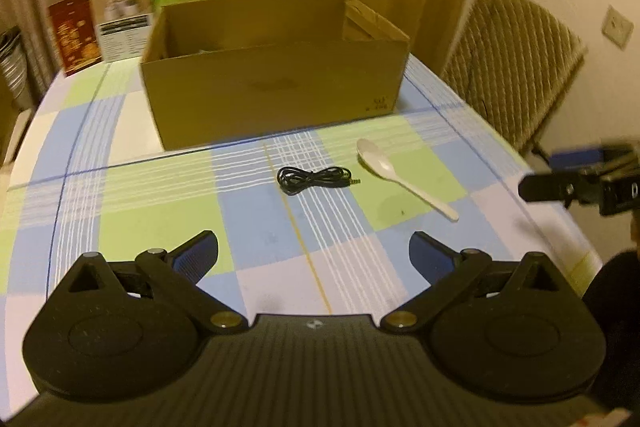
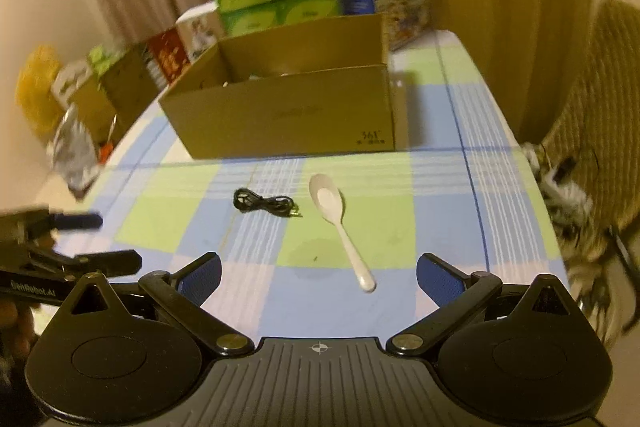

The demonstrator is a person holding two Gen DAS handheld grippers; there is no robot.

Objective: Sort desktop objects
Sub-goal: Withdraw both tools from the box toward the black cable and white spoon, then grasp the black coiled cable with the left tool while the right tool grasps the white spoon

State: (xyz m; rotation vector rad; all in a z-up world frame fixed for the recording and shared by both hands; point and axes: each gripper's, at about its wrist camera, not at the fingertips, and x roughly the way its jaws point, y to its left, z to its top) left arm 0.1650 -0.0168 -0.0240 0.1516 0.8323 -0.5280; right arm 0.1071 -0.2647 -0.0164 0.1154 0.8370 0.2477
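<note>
Two grippers, left gripper (image 1: 313, 255) and right gripper (image 2: 319, 277), are held spread wide and empty over bare checked cloth (image 1: 160, 203); coiled black cable (image 1: 316, 179) and smooth white spoon (image 1: 394, 173) are seen mid-frame, clear of the cardboard box (image 1: 276, 95).

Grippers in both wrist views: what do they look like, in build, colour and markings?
Both are matte black plastic. The left gripper and right gripper each have two round hubs, linkage arms with brass-coloured pivots, blue textured finger pads, a ribbed base and a small white crosshair mark. The left's side carries white lettering, too blurred to read surely.
</note>
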